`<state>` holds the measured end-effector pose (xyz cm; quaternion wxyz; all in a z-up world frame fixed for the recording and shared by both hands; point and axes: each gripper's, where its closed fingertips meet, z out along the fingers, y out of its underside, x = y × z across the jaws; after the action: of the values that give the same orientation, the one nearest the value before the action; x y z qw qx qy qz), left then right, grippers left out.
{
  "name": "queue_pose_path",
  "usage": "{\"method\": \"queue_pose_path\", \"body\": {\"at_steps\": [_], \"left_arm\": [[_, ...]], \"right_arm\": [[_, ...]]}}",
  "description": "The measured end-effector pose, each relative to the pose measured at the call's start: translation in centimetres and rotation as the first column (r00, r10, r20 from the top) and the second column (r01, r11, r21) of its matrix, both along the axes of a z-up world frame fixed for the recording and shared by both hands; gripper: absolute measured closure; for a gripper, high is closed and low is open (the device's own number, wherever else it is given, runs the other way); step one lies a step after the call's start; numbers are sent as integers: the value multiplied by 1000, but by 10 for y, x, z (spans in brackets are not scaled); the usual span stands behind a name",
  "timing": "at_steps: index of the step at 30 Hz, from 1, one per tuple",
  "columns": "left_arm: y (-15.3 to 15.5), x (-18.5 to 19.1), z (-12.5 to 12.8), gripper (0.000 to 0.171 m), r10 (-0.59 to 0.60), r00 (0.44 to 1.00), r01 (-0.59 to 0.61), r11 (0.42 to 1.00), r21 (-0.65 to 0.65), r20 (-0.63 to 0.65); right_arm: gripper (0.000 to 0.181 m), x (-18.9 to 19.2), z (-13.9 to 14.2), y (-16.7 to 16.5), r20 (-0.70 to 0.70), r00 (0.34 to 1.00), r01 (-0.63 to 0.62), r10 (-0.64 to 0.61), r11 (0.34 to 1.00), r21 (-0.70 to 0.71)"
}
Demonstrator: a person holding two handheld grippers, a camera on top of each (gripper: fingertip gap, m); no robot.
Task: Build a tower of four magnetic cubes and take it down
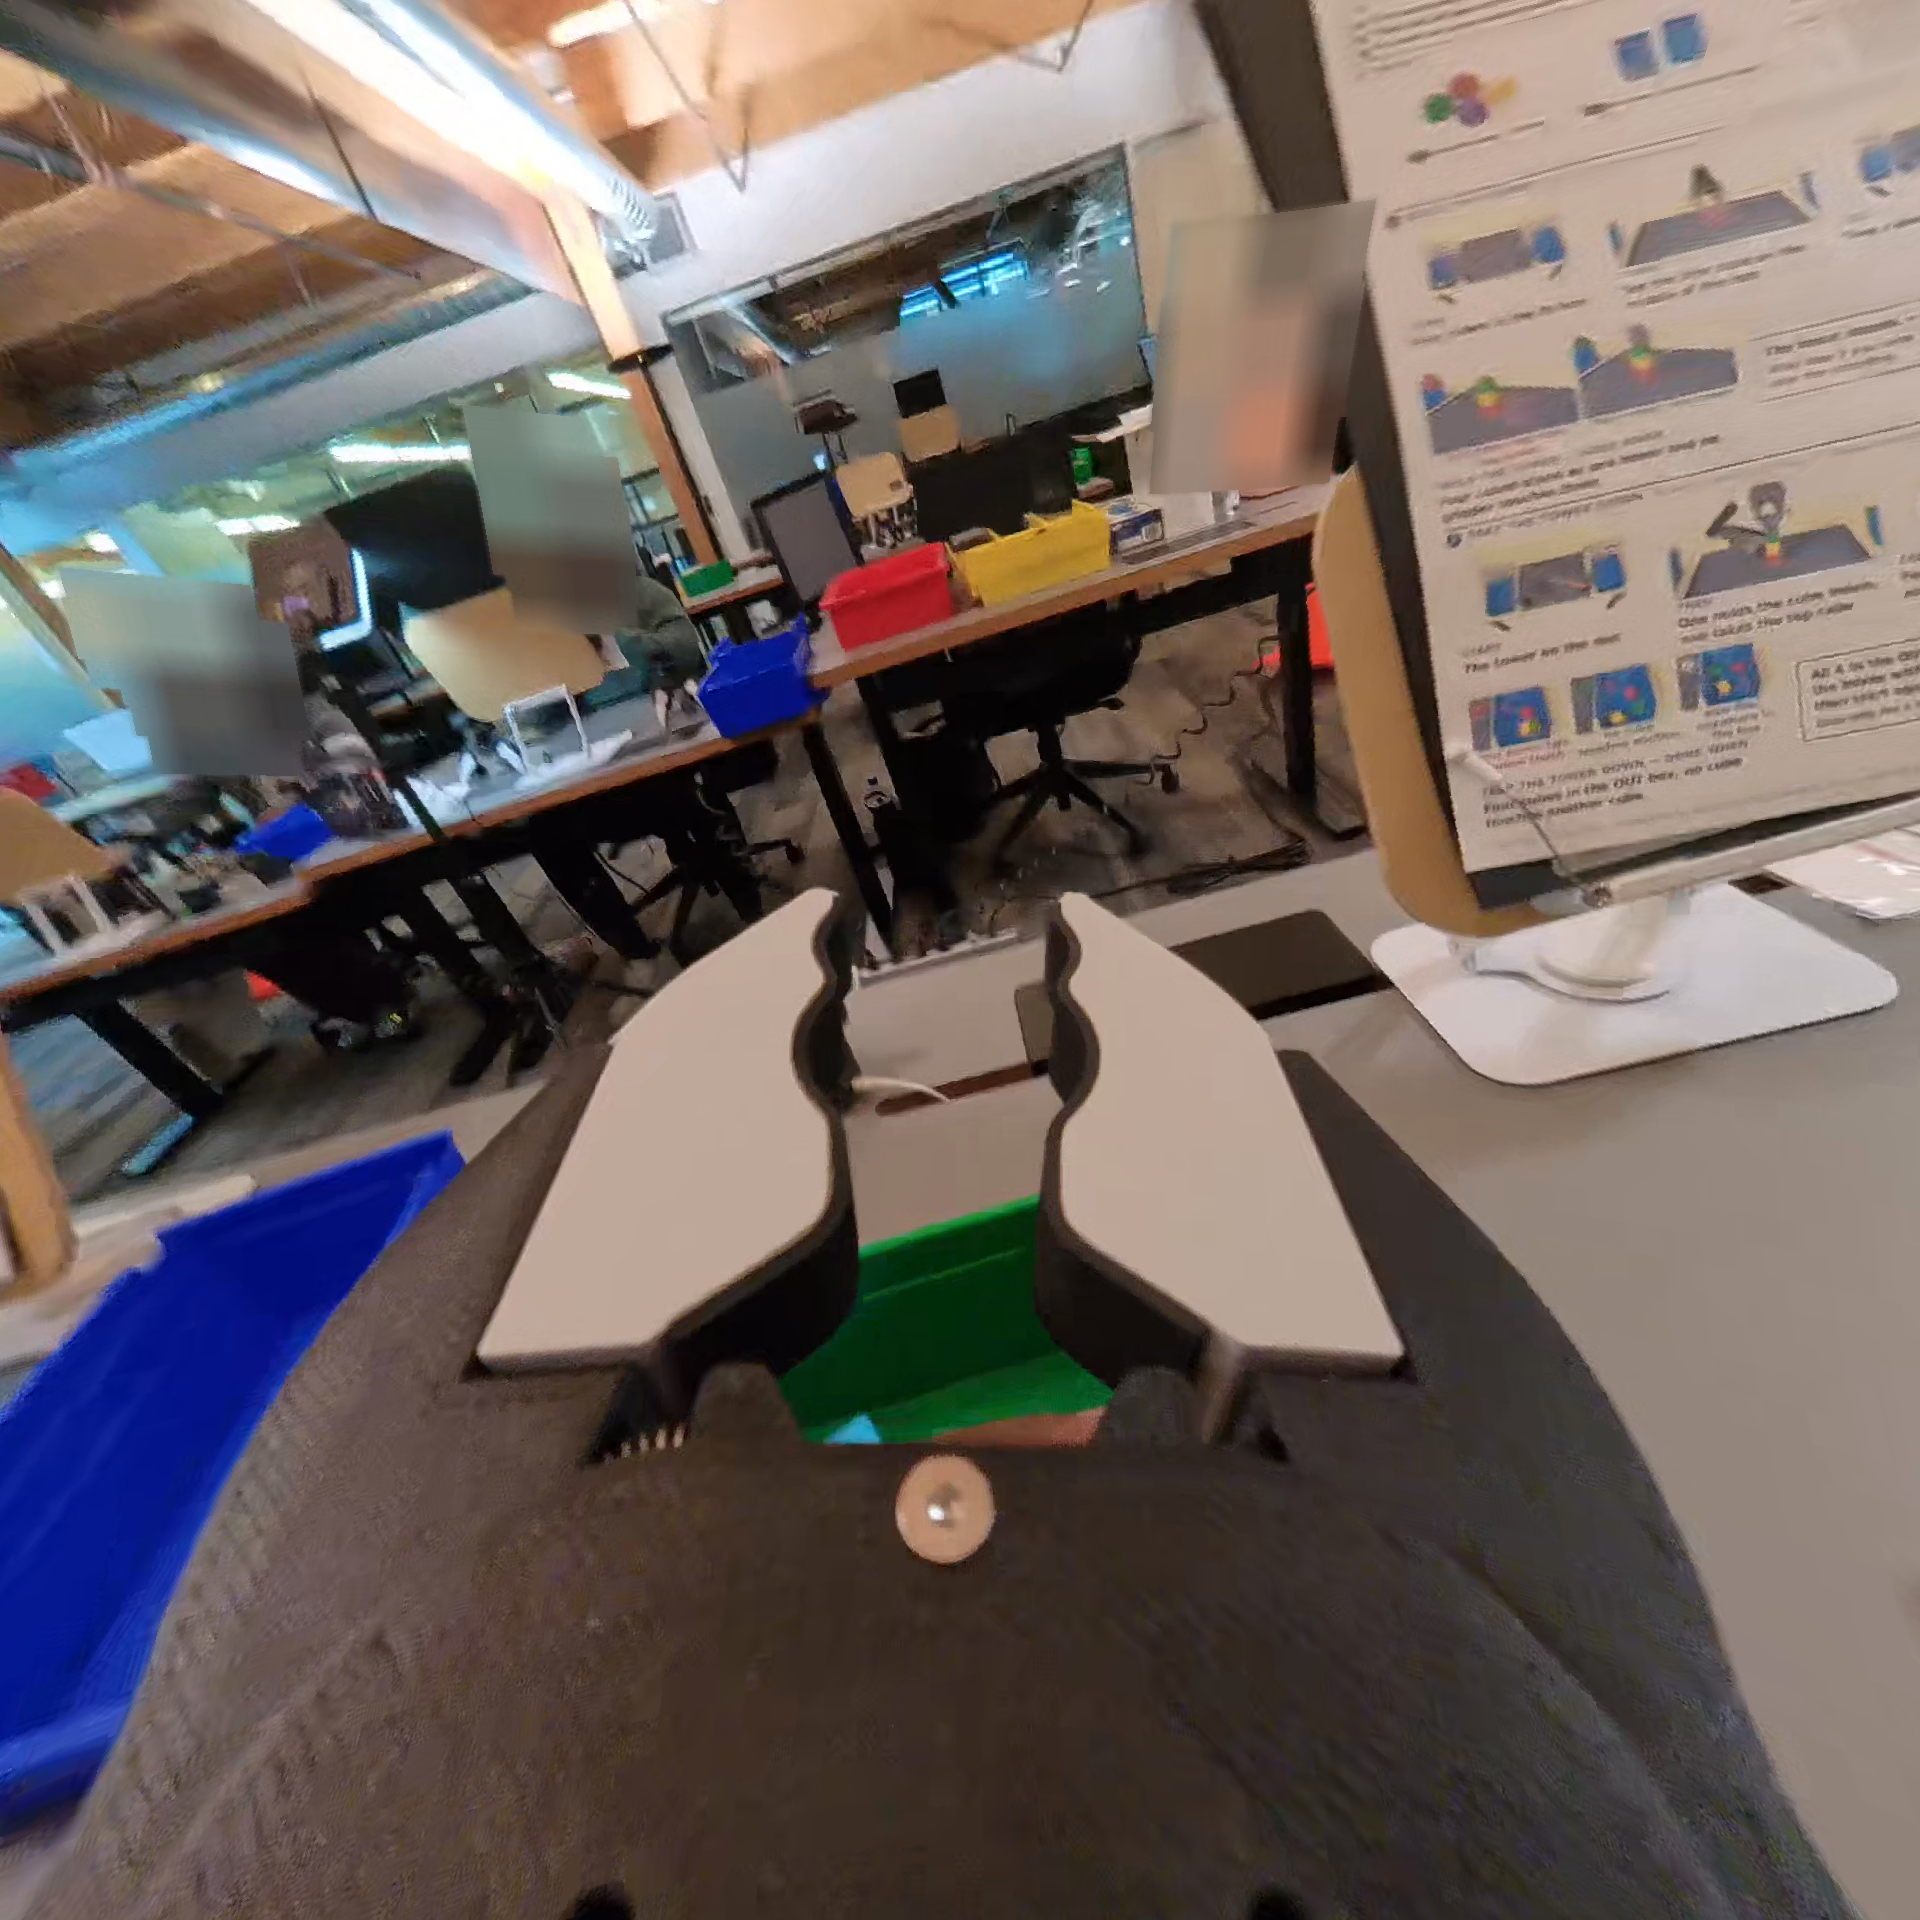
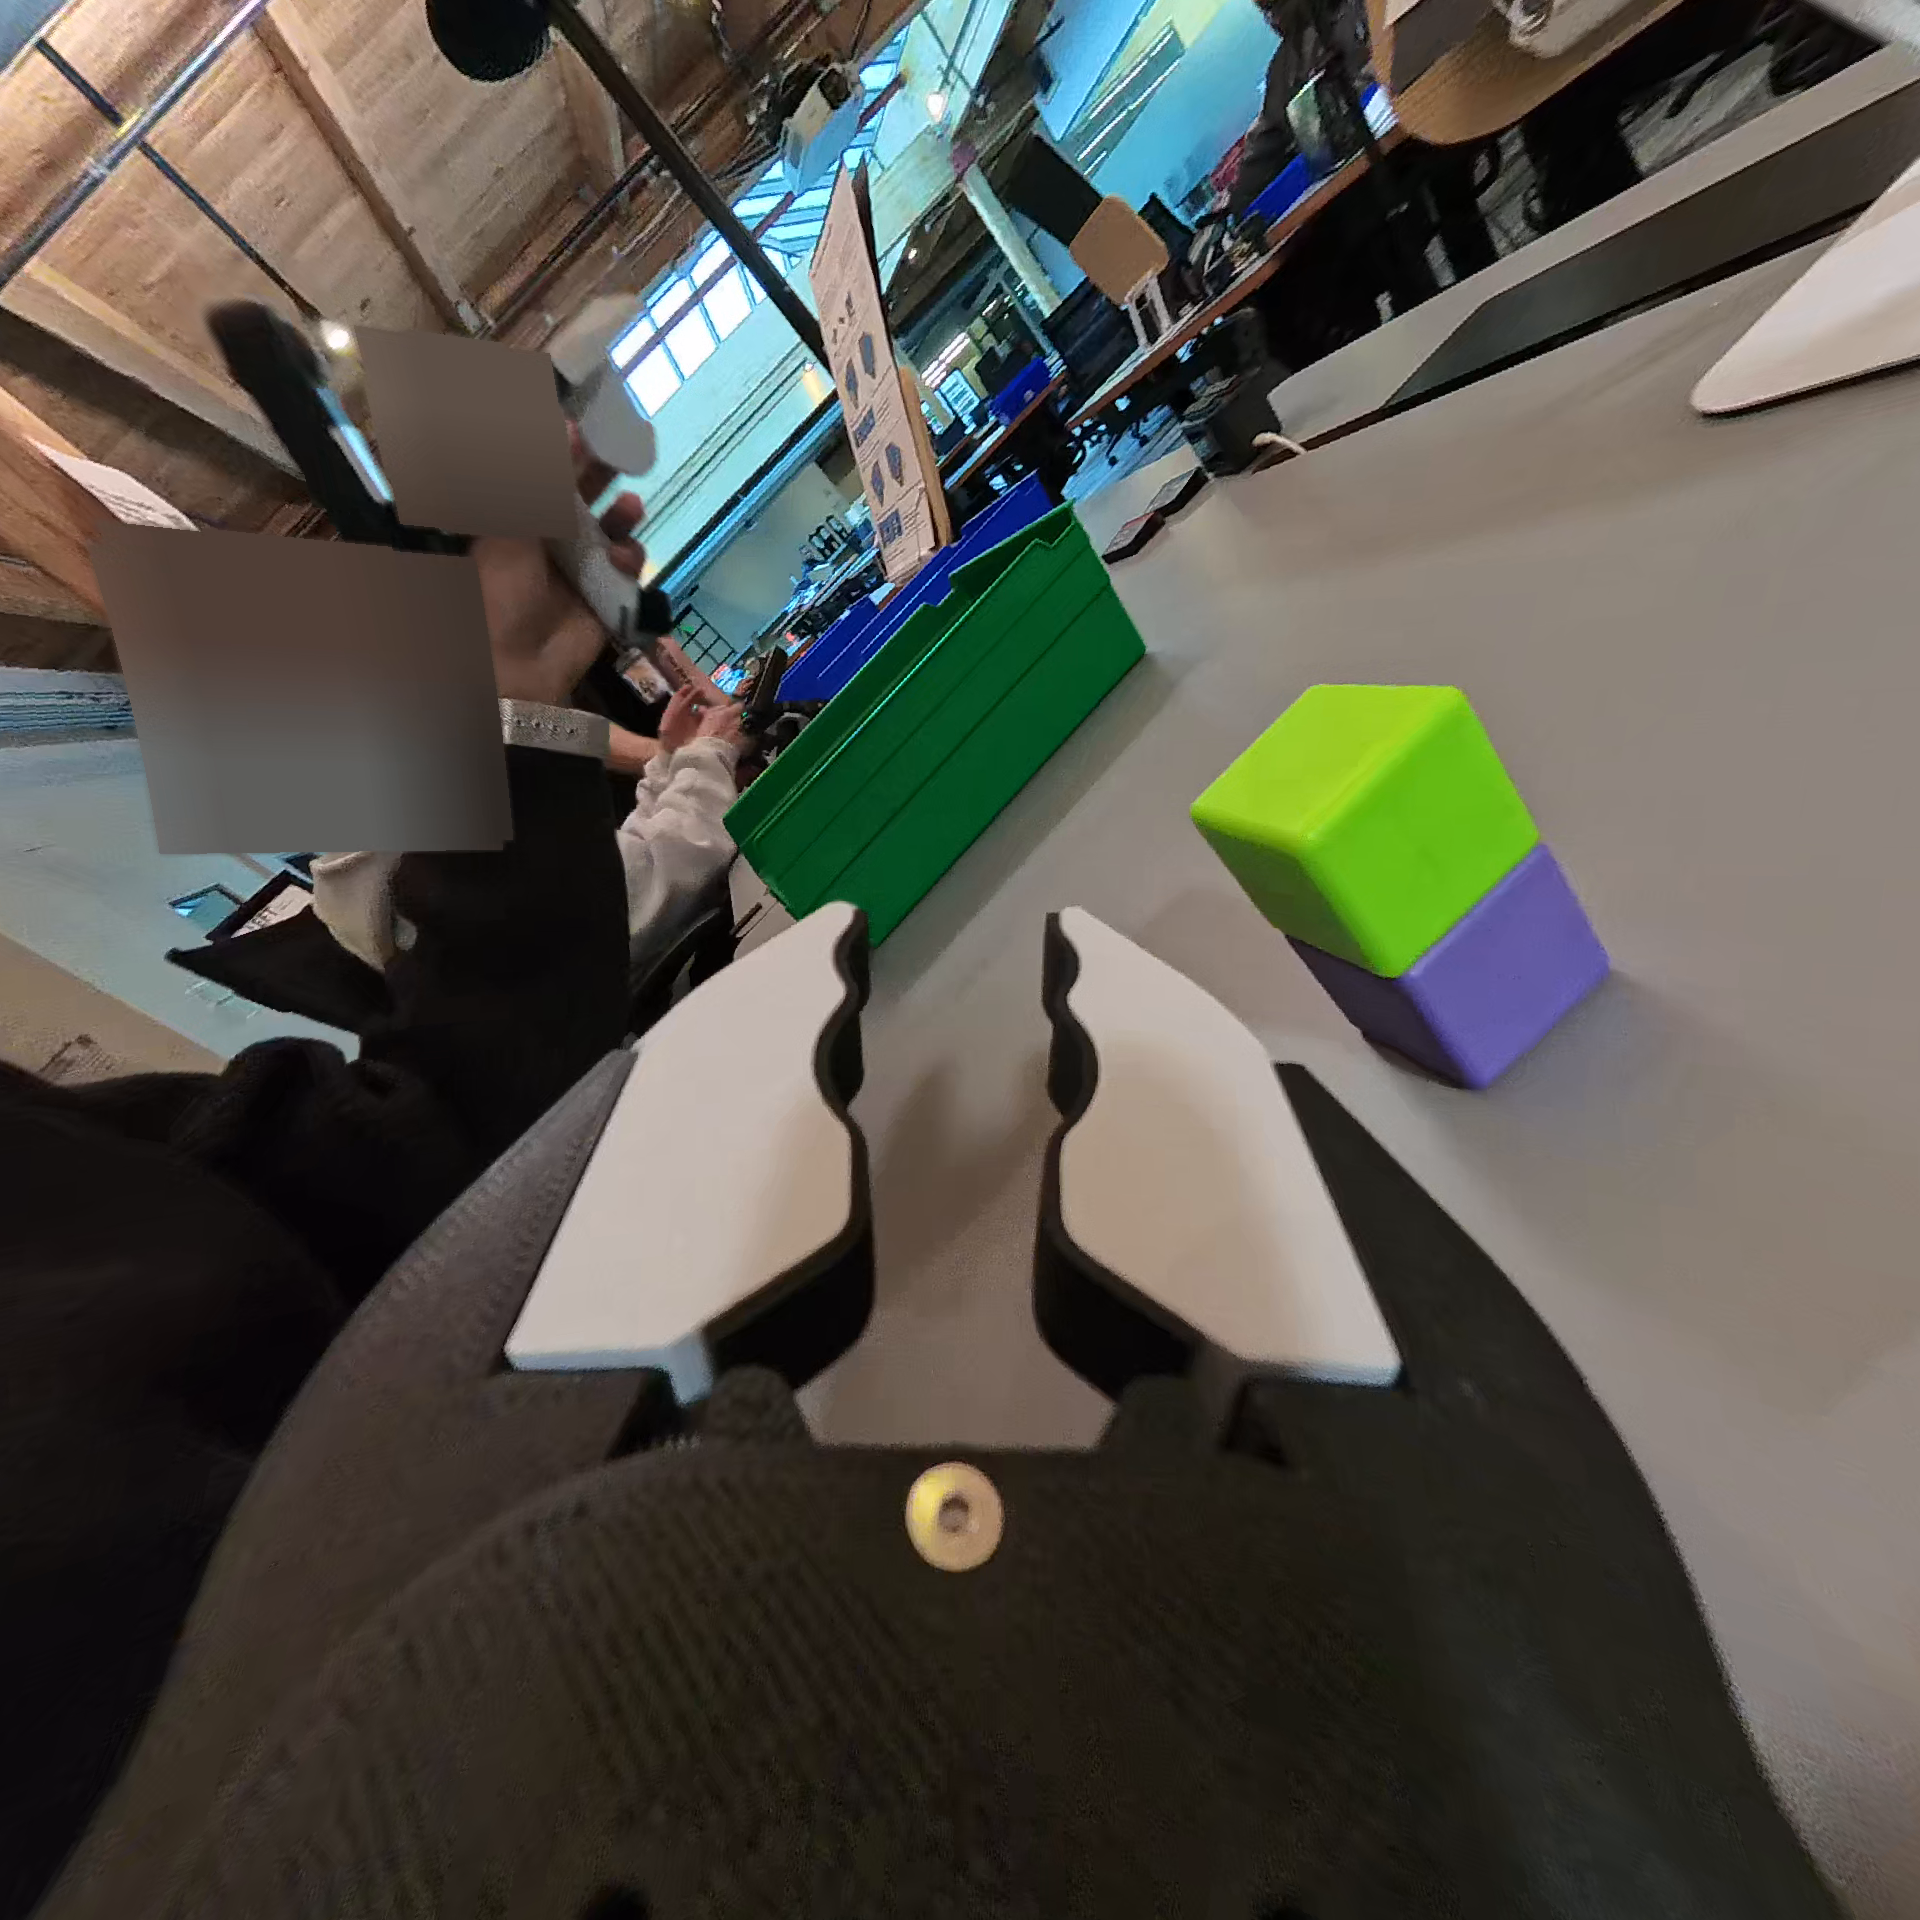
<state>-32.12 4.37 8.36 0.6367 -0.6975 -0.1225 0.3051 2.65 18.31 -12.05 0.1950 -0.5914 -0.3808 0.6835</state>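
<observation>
My left gripper (image 1: 940, 935) is open and empty, held above a green bin (image 1: 940, 1320) that shows between its fingers; something light blue and something brownish lie in the bin near the gripper's base. A blue bin (image 1: 156, 1455) stands to its left. My right gripper (image 2: 951, 935) is open and empty, low over the grey table (image 2: 1558, 623). A lime green cube (image 2: 1371, 821) sits stacked on a purple cube (image 2: 1475, 987) to the right of the right gripper, apart from it. The green bin (image 2: 966, 727) lies ahead of it, with the blue bin (image 2: 935, 582) behind.
A white monitor stand base (image 1: 1631, 987) and an instruction sheet on a board (image 1: 1662, 416) stand at the right in the left wrist view. A person in dark clothing (image 2: 436, 987) sits at the left of the table. Other desks with coloured bins (image 1: 935, 592) are beyond. There is about 45 cm between the tips of the two grippers. My left tips are about 45 cm from the lime green cube (image 2: 1371, 821), my right tips only 6 cm.
</observation>
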Motion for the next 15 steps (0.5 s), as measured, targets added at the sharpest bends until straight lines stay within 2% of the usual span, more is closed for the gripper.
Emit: {"method": "queue_pose_path", "body": {"at_steps": [2, 5, 8, 11, 13, 15], "left_arm": [[-11, -16, -41, 131, 4, 994, 3, 998, -63, 108], [-23, -40, -125, 117, 132, 938, -52, 968, -246, 320], [-19, -48, -186, 117, 168, 893, -57, 962, -267, 417], [-13, -53, -245, 116, 229, 843, -22, 920, -392, 487], [-9, -54, -271, 119, 248, 829, -2, 897, -441, 501], [1, -50, -276, 120, 195, 829, 39, 914, -403, 524]], "right_arm": [[149, -6, 0, -3, 1, 1000, -19, 19, 1000, 8], [149, -10, -1, -8, 8, 999, -40, 39, 999, 23], [150, -9, 0, -9, 7, 999, -38, 38, 999, 30], [150, -6, -1, -4, 10, 1000, -17, 17, 999, 38], [150, -2, 1, 1, 3, 1000, 6, -6, 1000, 31], [150, 1, 1, 6, -1, 1000, 25, -25, 999, 22]]}}
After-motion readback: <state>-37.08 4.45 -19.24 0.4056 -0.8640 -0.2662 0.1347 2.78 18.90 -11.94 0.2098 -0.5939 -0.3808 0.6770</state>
